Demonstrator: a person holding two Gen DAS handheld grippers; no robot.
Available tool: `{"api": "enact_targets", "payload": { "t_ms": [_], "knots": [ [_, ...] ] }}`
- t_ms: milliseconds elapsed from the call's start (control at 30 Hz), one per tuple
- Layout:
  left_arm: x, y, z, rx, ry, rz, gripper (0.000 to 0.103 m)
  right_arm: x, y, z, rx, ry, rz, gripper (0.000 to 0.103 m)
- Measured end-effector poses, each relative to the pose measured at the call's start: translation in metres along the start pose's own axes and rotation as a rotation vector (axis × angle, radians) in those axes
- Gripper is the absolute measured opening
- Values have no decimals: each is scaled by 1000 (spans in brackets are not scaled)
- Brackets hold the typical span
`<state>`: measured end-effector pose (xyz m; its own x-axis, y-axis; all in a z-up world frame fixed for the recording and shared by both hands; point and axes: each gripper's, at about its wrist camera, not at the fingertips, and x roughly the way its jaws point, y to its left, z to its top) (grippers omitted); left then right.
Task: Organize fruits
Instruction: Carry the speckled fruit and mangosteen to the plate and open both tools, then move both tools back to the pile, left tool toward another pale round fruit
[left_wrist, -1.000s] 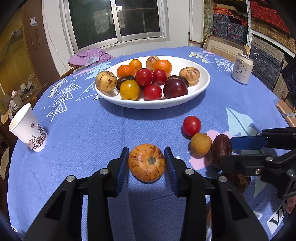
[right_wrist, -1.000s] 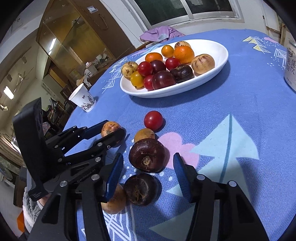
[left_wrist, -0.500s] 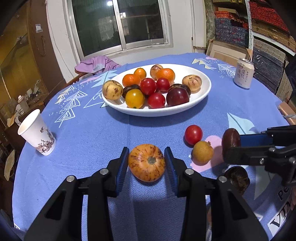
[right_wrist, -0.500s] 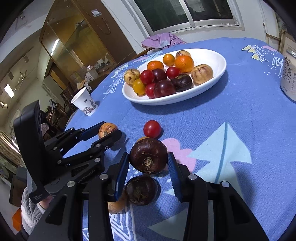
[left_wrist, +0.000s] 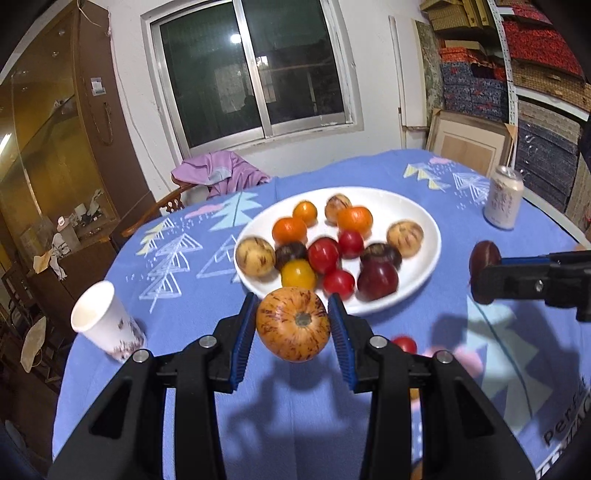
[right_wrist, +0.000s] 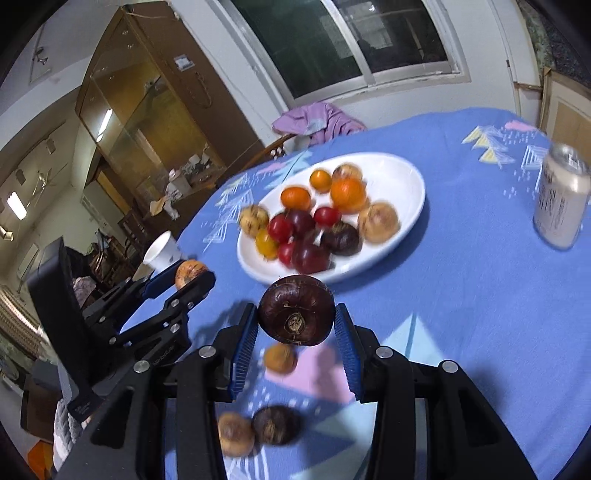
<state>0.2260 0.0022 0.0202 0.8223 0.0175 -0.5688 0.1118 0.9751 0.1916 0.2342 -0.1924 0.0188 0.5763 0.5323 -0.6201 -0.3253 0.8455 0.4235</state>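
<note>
Table, blue patterned cloth, below both claws. White plate sits ahead of both claws, loaded with oranges, red and yellow tomatoes, dark plums, speckled tan fruits; motion blur on them.

Left claw clamped on a speckled orange fruit, stem end facing the camera, held clear above the cloth with its shadow below, just short of the plate's near rim. Seen from the right wrist, the left claw is off to the left with the same fruit between its tips.

Right claw gripping a dark fruit, stem scar toward the camera, lifted off the table, near the plate's front edge. From the left wrist, the right claw comes in from the right with the dark fruit at its tip.

Can far right of right claw, upright. Paper cup left of left claw, upright. Pink cloth on a chair beyond the plate.

Loose fruit on the table under the right claw: small orange-brown one, second dark one touching a tan one. Red tomato just right of left claw's right finger, partly hidden.
</note>
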Motion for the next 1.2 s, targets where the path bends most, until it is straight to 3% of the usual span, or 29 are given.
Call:
{"api": "enact_targets", "payload": {
  "t_ms": [267, 433, 600, 700, 733, 800, 1000, 1200],
  "knots": [
    [56, 11, 43, -81, 27, -36, 39, 51, -11, 53, 17, -43, -77, 43],
    [94, 13, 48, -128, 78, -85, 39, 86, -20, 61, 26, -14, -88, 43],
    [109, 13, 48, -138, 70, -80, 43, 96, -23, 64, 27, -15, -81, 43],
    [115, 13, 49, -142, 61, -70, 66, 104, -22, 66, 7, -4, -83, 43],
    [115, 12, 49, -139, 56, -61, 79, 105, -21, 66, 1, -3, -83, 44],
    [114, 9, 47, -127, 44, -42, 90, 103, -21, 66, 4, -13, -84, 46],
    [97, 7, 43, -106, 32, -10, 98, 80, -21, 64, 32, -45, -61, 58],
    [59, 13, 26, -124, 43, 12, 98, 41, -14, 55, 70, -76, -39, 64]
  ]
}}
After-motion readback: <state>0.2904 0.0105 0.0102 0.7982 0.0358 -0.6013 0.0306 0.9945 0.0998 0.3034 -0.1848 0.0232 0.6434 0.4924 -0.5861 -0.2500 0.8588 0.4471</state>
